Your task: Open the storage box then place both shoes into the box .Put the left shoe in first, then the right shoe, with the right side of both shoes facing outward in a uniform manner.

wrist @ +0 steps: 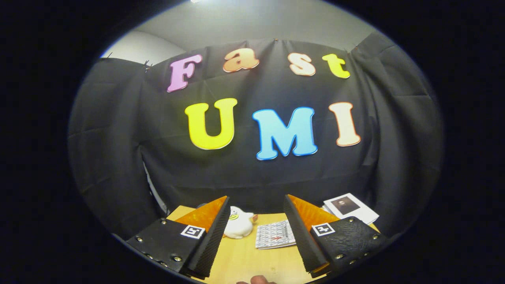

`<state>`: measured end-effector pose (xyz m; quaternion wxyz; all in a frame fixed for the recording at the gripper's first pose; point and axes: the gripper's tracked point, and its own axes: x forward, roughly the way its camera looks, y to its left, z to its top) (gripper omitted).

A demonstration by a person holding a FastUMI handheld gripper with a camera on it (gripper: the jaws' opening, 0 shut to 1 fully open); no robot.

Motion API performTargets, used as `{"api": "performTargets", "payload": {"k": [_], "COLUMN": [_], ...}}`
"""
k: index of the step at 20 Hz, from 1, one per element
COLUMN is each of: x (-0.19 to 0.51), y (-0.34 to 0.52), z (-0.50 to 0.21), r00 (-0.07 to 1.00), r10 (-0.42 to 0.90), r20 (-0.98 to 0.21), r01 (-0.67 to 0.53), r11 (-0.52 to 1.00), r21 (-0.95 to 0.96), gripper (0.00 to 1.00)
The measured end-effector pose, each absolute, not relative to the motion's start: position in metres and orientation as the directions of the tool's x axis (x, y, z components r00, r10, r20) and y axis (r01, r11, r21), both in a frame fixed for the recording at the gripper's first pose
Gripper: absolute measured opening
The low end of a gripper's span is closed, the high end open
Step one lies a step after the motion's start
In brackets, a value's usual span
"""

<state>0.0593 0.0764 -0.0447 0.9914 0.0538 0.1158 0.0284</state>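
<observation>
The gripper (256, 232) is held high with fingers wide and empty above the table (240, 260), neither box nor shoes sighted near the white toy (238, 225), so a downward tilt is needed.

The gripper view rides on the gripper (256, 232) and looks forward along its two fingers (213, 236), which rise from the bottom of the round fisheye field with a wide gap between them. It sits above the wooden worktop (244, 260) and faces almost level toward the booth's black cloth wall (252, 173), so the wall takes up most of the field and the worktop shows as a low strip. The nearest things seen are a white toy (238, 225) and a patterned card (275, 234), lying just beyond the fingertips.
</observation>
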Motion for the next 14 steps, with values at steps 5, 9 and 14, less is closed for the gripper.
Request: {"api": "performTargets", "payload": {"k": [5,9,14], "x": [0.063,0.059,0.048], "y": [0.056,0.053,0.048], "z": [-0.043,-0.041,-0.041], "r00": [0.974,0.976,0.976], "r10": [0.055,0.054,0.030], "r20": [-0.219,-0.211,-0.214], "r01": [-0.029,-0.030,-0.008], "r11": [0.992,0.993,0.995], "r21": [0.123,0.114,0.103], "gripper": [0.84,0.84,0.84]}}
